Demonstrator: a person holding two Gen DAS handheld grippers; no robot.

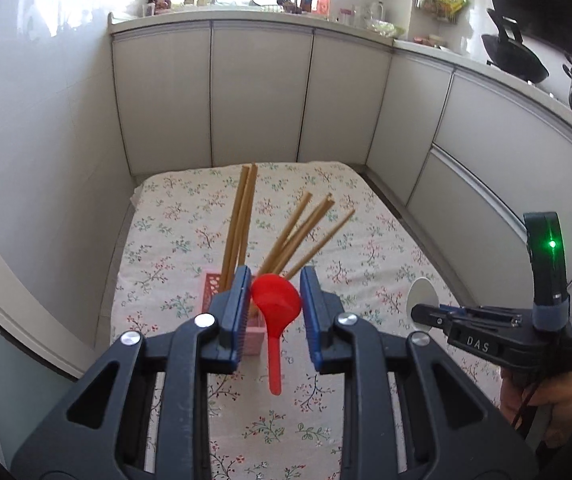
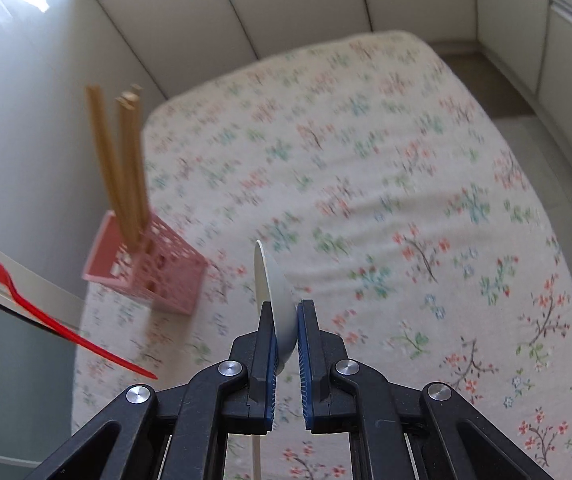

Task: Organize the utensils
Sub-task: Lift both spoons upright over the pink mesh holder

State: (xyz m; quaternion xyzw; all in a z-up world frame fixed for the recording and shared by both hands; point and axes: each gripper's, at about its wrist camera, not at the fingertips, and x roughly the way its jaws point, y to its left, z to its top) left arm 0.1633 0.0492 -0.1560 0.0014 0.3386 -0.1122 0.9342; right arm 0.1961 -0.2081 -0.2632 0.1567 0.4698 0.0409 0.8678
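Currently: chopsticks (image 1: 242, 220) in pink holder (image 2: 154, 276); my left hand-held gripper (image 1: 272, 308) clamps red spoon (image 1: 276, 300), right hand-held gripper (image 2: 286, 332) clamps white spoon (image 2: 276, 300); both spoons unstowed.

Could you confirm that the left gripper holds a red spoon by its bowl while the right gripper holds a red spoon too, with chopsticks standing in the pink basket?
Not quite: the right gripper holds a white spoon, as the right wrist view shows. The left gripper does hold a red spoon by its bowl, and chopsticks stand in the pink basket.
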